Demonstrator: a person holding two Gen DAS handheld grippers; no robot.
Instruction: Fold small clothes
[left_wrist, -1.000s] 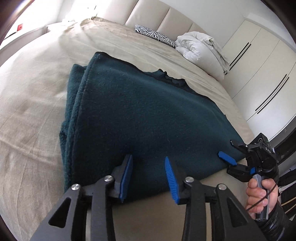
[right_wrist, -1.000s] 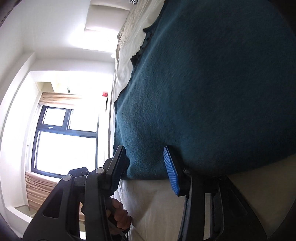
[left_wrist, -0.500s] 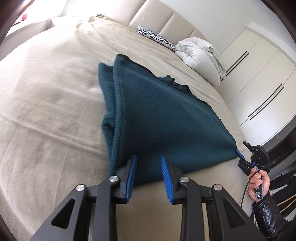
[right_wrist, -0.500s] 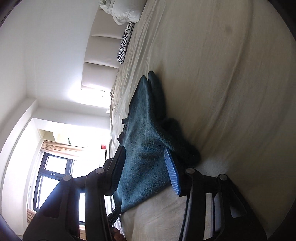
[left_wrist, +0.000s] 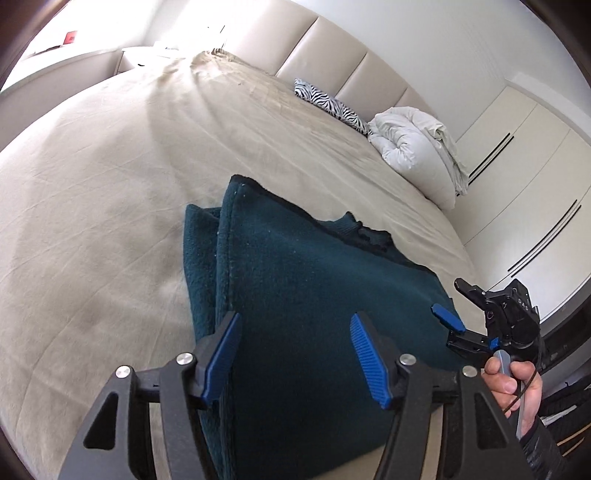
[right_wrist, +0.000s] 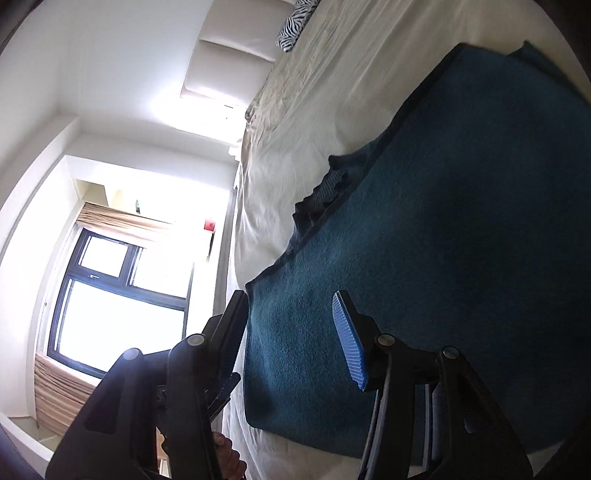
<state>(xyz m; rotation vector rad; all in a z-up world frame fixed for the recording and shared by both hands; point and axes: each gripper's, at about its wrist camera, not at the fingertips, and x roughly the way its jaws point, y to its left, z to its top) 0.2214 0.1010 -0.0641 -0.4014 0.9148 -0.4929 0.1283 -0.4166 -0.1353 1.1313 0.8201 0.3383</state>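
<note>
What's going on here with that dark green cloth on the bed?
A person is folding a teal fleece garment on a beige bed, using a hand-held gripper in each hand. The garment lies folded flat. The left hand-held gripper is at its near edge, jaws opening, pads not pressing it. The right hand-held gripper is at the other corner, also opening.

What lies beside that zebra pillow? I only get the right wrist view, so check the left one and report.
Observer: A bundled white duvet lies right next to the zebra pillow, by the headboard.
Operator: Now tell me how the garment's edge away from my gripper is stacked.
Observer: The teal garment shows two folded layers there, the lower one sticking out from under the upper.
Operator: Report the left gripper.
Observer: The left gripper has its jaws opening, with the garment's near edge between them and not clamped.
</note>
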